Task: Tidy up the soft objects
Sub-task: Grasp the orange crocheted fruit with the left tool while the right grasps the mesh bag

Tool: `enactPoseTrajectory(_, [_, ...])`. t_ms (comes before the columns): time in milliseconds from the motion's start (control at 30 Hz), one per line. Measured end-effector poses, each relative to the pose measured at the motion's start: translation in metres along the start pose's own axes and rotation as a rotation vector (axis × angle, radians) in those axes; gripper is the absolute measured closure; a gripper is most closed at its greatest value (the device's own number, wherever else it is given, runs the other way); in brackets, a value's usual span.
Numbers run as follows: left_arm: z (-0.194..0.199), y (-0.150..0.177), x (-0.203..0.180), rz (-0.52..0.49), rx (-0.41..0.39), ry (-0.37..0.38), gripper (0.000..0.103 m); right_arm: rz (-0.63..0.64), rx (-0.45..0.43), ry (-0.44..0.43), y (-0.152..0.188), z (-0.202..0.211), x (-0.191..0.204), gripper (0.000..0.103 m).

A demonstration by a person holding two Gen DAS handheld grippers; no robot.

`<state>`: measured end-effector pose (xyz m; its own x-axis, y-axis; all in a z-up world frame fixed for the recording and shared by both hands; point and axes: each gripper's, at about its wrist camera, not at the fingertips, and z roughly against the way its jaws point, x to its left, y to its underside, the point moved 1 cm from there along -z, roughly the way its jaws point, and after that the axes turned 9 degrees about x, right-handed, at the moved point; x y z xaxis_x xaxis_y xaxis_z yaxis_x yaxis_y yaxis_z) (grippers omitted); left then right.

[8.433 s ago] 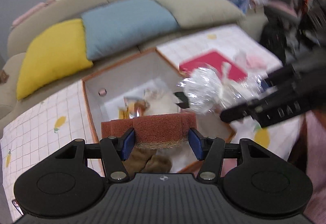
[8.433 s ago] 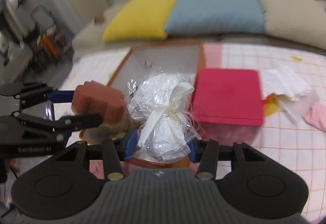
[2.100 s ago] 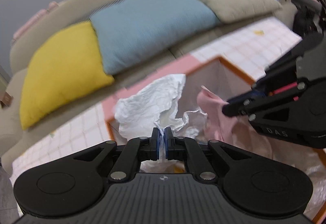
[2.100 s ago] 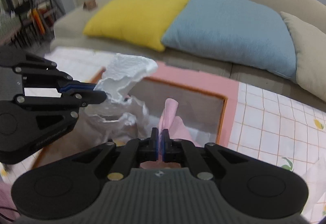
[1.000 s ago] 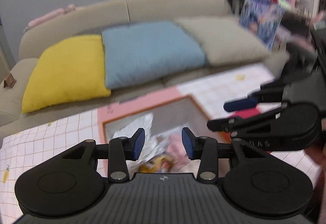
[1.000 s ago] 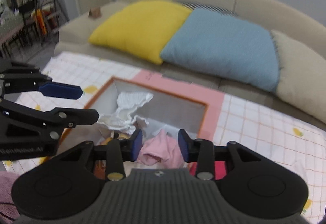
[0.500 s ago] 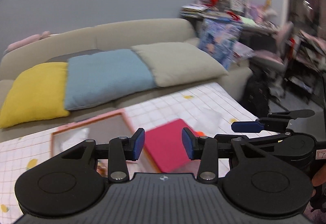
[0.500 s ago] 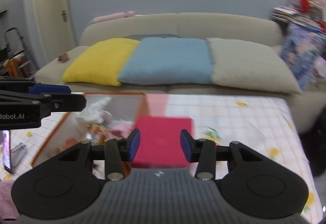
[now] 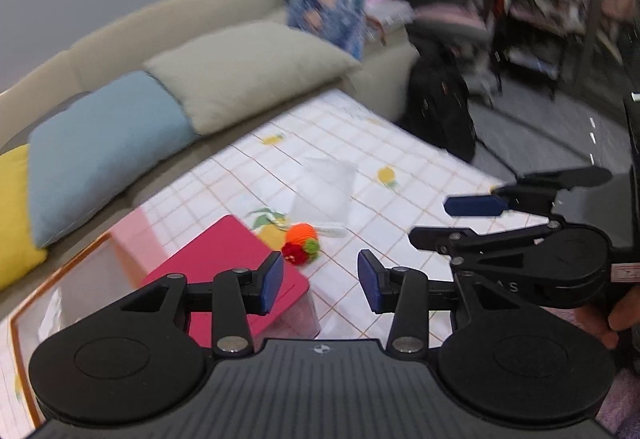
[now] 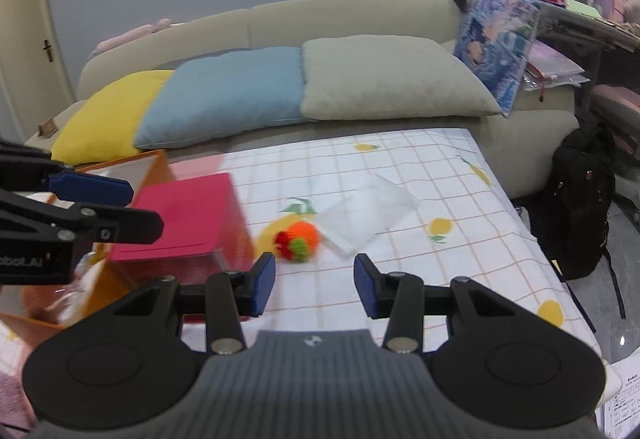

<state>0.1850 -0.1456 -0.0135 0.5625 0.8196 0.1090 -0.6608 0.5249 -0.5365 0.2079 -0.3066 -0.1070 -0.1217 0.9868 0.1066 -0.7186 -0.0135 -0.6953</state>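
A small orange, red and green knitted toy (image 9: 301,242) (image 10: 298,240) lies on the checked tablecloth beside a clear plastic bag (image 9: 323,190) (image 10: 366,214). The orange-rimmed storage box (image 9: 64,293) (image 10: 132,169) stands to the left, its contents mostly hidden. My left gripper (image 9: 321,285) is open and empty, above the table, short of the toy. My right gripper (image 10: 315,285) is open and empty, also short of the toy. Each gripper shows in the other's view, the right gripper at the right (image 9: 450,223) and the left gripper at the left (image 10: 132,207).
A pink-red box (image 9: 224,259) (image 10: 186,211) stands between the storage box and the toy. A sofa (image 10: 340,19) with yellow, blue and beige cushions runs behind the table. A black backpack (image 10: 582,199) sits on the floor right of the table edge.
Both grippers have swung right, away from the storage box, and now face the knitted toy and plastic bag. Both stay open and empty.
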Motion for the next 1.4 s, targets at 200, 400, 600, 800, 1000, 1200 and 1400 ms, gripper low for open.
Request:
enactPoseTrajectory(200, [-0.053, -0.045, 0.007, -0.066, 0.15, 0.02, 0.047, 0.071, -0.005, 0.014, -0.006, -0.052, -0.022, 0.059])
enactPoseTrajectory(400, [-0.109, -0.07, 0.014, -0.086, 0.309, 0.015, 0.045, 0.148, 0.026, 0.005, -0.009, -0.112, -0.028, 0.054])
enactPoseTrajectory(600, [-0.151, -0.083, 0.015, -0.126, 0.439, -0.019, 0.043, 0.287, 0.014, 0.015, -0.006, -0.156, -0.021, 0.047])
enactPoseTrajectory(800, [-0.176, -0.09, 0.017, -0.124, 0.513, -0.036, 0.042, 0.284, 0.055, -0.028, -0.01, -0.187, -0.03, 0.056])
enactPoseTrajectory(1000, [-0.195, -0.093, 0.013, -0.134, 0.571, -0.053, 0.04, 0.276, 0.052, -0.047, -0.011, -0.192, -0.037, 0.075])
enactPoseTrajectory(1200, [-0.212, -0.089, 0.017, -0.105, 0.61, -0.056, 0.04, 0.326, 0.049, -0.03, -0.007, -0.188, -0.033, 0.103])
enactPoseTrajectory(1400, [-0.225, -0.087, 0.012, -0.122, 0.636, -0.072, 0.04, 0.311, 0.092, 0.0, -0.008, -0.18, -0.041, 0.103])
